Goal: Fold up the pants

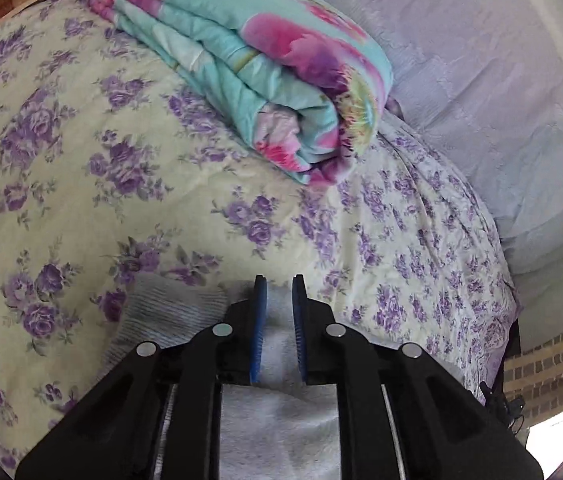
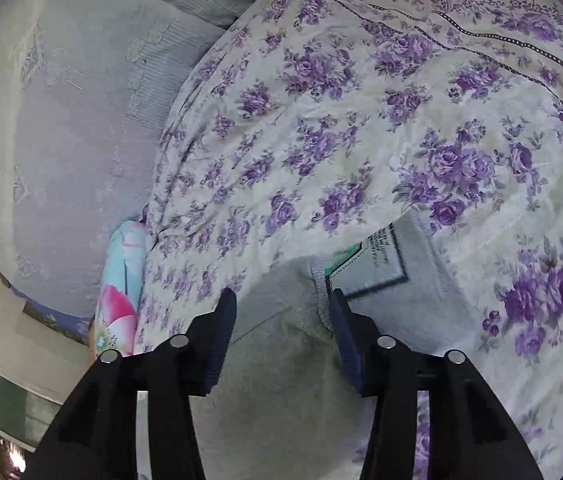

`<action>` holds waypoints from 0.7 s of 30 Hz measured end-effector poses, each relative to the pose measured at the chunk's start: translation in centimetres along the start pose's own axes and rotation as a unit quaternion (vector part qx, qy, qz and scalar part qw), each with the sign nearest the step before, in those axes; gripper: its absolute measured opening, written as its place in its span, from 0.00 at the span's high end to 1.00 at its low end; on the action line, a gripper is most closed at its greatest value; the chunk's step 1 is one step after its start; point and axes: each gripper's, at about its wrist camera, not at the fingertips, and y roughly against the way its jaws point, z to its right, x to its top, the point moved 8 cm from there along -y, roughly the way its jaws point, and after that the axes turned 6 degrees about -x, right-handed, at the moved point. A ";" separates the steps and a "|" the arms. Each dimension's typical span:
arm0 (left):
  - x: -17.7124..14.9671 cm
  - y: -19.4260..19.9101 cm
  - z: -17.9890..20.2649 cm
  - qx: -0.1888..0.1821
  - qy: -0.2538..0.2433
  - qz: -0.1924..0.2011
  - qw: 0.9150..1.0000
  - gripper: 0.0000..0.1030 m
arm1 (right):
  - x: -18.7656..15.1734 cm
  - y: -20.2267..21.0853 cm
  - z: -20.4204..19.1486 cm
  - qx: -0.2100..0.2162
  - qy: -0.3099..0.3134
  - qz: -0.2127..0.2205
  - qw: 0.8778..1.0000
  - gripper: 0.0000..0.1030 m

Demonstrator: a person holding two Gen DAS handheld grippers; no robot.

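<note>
Pale grey pants (image 1: 169,312) lie on the floral bedsheet (image 1: 81,168), their ribbed hem showing left of my left gripper (image 1: 279,284). Its blue pads stand a narrow gap apart, and grey cloth fills that gap. In the right wrist view the pants (image 2: 281,380) spread under my right gripper (image 2: 281,296), whose jaws stand wide apart with nothing pressed between them. A printed label (image 2: 377,260) at the pants' edge lies just beyond the right fingertip.
A folded turquoise and pink quilt (image 1: 265,68) lies on the bed ahead of the left gripper, with a pale lavender pillow (image 1: 481,100) to its right. The bed edge drops to a brick wall (image 1: 553,368). The right wrist view shows the pillow (image 2: 61,140) and a window (image 2: 13,404).
</note>
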 end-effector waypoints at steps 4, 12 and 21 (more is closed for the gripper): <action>0.4 3.8 -0.7 -0.028 0.014 0.029 0.999 0.46 | -0.7 2.0 0.0 0.010 0.010 0.004 1.000 0.50; -4.1 12.9 -2.9 -0.026 -0.003 0.036 0.999 0.41 | -5.5 8.6 2.2 0.050 -0.008 -0.011 0.999 0.34; -15.3 16.1 -7.7 -0.025 0.008 -0.024 0.999 0.41 | -13.1 14.3 4.6 0.086 -0.010 -0.031 0.996 0.28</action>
